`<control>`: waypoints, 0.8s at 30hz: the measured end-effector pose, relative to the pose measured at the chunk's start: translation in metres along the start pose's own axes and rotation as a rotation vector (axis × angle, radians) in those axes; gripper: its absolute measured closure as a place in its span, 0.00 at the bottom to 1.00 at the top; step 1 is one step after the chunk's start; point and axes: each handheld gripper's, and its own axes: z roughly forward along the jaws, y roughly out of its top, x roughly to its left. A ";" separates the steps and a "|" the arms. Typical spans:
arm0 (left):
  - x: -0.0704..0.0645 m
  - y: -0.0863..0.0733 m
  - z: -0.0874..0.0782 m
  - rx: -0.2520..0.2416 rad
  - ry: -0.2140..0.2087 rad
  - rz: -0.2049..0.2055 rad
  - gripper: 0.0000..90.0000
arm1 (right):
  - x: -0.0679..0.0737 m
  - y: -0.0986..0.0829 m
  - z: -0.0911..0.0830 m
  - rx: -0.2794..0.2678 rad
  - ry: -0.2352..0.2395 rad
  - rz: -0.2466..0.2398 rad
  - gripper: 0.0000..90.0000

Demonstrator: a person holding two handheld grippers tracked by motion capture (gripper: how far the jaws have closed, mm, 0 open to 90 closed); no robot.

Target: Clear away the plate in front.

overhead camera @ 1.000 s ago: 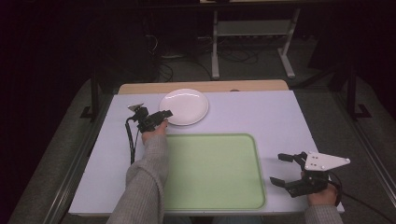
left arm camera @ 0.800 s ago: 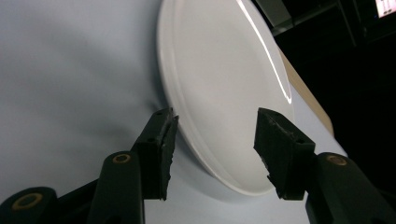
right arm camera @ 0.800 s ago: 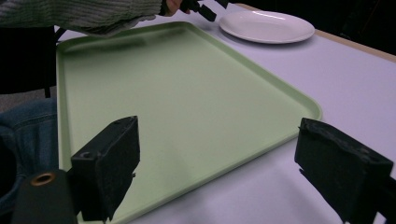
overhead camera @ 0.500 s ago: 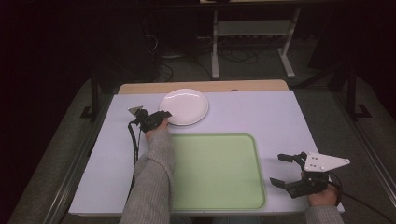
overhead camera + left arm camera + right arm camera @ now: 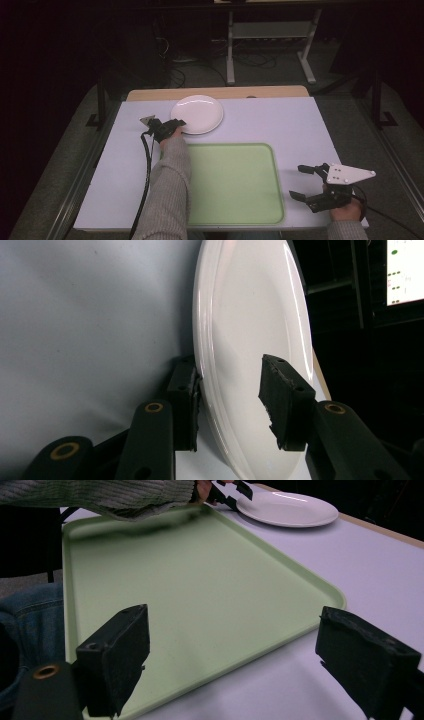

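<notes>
A white plate (image 5: 197, 114) lies at the far middle of the white table. My left gripper (image 5: 176, 125) is at the plate's near left rim. In the left gripper view its jaws straddle the plate (image 5: 250, 315) rim: one pad (image 5: 184, 390) is against the underside, the other pad (image 5: 280, 395) stands off above the face, so my left gripper (image 5: 227, 385) is open. My right gripper (image 5: 296, 181) rests open at the near right, just off the right edge of the green tray (image 5: 272, 165), with nothing between its jaws. The right gripper view shows my right gripper (image 5: 230, 635) over the tray (image 5: 300, 575) corner.
A wooden strip (image 5: 150, 94) runs along the table's far edge. The left gripper's black cable (image 5: 147, 165) trails down the table beside the grey sleeve (image 5: 167, 195). A metal stand (image 5: 230, 55) and cables sit on the dark floor beyond.
My left gripper has crept a little to the right, bringing its jaws around the plate's rim. The right gripper has stayed where it was.
</notes>
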 end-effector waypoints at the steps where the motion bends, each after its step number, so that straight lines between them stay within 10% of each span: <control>1: 0.000 0.000 0.000 0.000 0.000 0.000 0.69 | 0.000 0.000 0.000 0.000 0.000 0.000 0.15; 18: 0.002 -0.001 0.001 -0.010 0.037 0.026 0.89 | 0.000 0.000 0.000 -0.003 -0.004 0.003 0.15; 24: 0.005 -0.001 0.000 -0.021 -0.016 0.002 0.93 | 0.001 0.000 -0.002 -0.017 -0.007 -0.003 0.15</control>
